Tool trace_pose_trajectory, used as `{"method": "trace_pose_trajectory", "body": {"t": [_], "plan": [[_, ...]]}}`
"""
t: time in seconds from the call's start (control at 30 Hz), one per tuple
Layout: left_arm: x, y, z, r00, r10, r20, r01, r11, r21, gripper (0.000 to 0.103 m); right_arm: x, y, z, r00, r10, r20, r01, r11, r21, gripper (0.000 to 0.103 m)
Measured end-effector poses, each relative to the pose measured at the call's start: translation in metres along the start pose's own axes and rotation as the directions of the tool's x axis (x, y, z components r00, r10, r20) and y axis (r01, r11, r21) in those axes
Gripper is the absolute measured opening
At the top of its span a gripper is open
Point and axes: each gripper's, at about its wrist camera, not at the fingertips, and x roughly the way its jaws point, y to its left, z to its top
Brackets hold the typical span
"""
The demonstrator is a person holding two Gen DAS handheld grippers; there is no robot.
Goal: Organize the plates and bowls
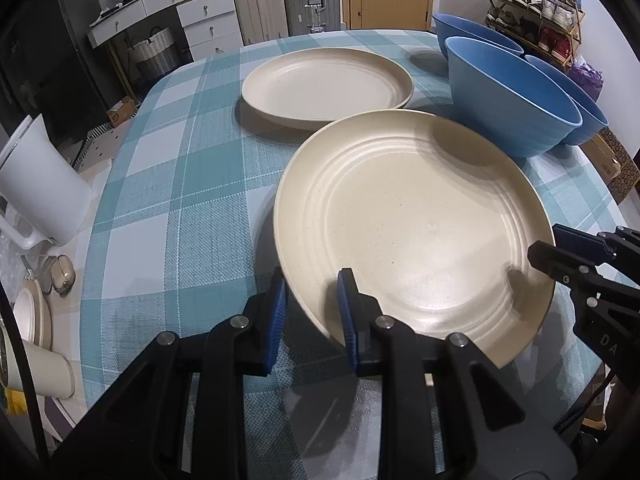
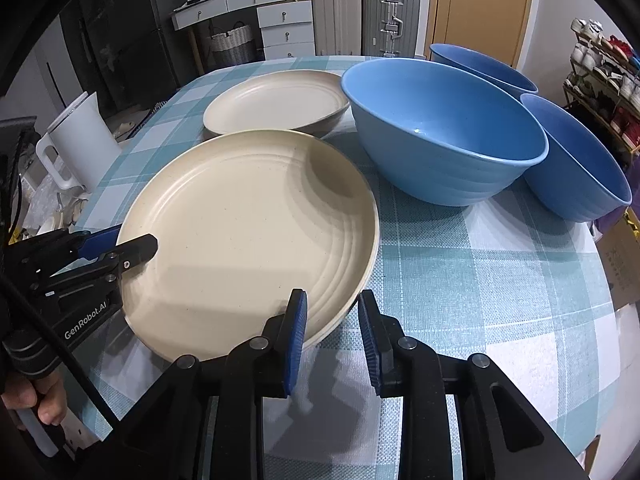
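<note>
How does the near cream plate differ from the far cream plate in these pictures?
The near cream plate has both grippers at its rim; the far cream plate has none. The near plate looks warmer cream, the far plate paler. The near plate lies by the table's front, the far plate behind it. Both are round and ridged.

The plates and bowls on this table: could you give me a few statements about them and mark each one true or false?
1. There are three blue bowls. True.
2. The bowls are stacked inside one another. False: they stand side by side.
3. There are two cream plates, a near plate and a far plate. True.
4. The table covering is plain red. False: the tablecloth is checked blue and white.
5. The left gripper and the right gripper both straddle the near plate's rim. True.
</note>
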Motion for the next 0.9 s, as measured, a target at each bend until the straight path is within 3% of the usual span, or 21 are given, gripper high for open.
{"method": "trace_pose_trajectory", "body": {"t": [0.17, 0.27, 0.47, 0.53, 0.67, 0.73, 0.9], "plan": [[0.001, 0.009, 0.001, 0.999, -0.041, -0.013, 0.04, 0.999, -0.035, 0.022, -0.003, -0.004, -0.002, 0.999, 0.042, 0.0, -0.042, 0.999, 0.005, 0.034], [0.003, 0.013, 0.002, 0.999, -0.047, -0.015, 0.046, 0.998, -0.05, 0.025, -0.007, -0.005, -0.003, 0.998, 0.058, 0.01, -0.058, 0.998, 0.007, 0.045], [-0.005, 0.028, 0.004, 0.996, -0.087, 0.021, 0.089, 0.989, -0.118, 0.041, -0.016, -0.012, 0.0, 0.996, 0.088, 0.034, -0.089, 0.996, 0.032, 0.061], [-0.011, 0.033, 0.005, 0.993, -0.109, 0.045, 0.114, 0.983, -0.145, 0.054, -0.021, -0.015, 0.002, 0.992, 0.116, 0.054, -0.118, 0.992, 0.041, 0.066], [-0.024, 0.039, 0.007, 0.988, -0.127, 0.086, 0.14, 0.976, -0.167, 0.066, -0.035, -0.015, 0.005, 0.983, 0.151, 0.105, -0.153, 0.988, 0.018, 0.079], [-0.031, 0.041, 0.008, 0.986, -0.131, 0.1, 0.148, 0.972, -0.184, 0.075, -0.044, -0.015, 0.007, 0.974, 0.177, 0.139, -0.179, 0.984, 0.003, 0.086], [-0.054, 0.048, 0.013, 0.977, -0.148, 0.156, 0.181, 0.959, -0.22, 0.082, -0.071, -0.019, 0.014, 0.944, 0.244, 0.223, -0.241, 0.97, -0.04, 0.097]]}}
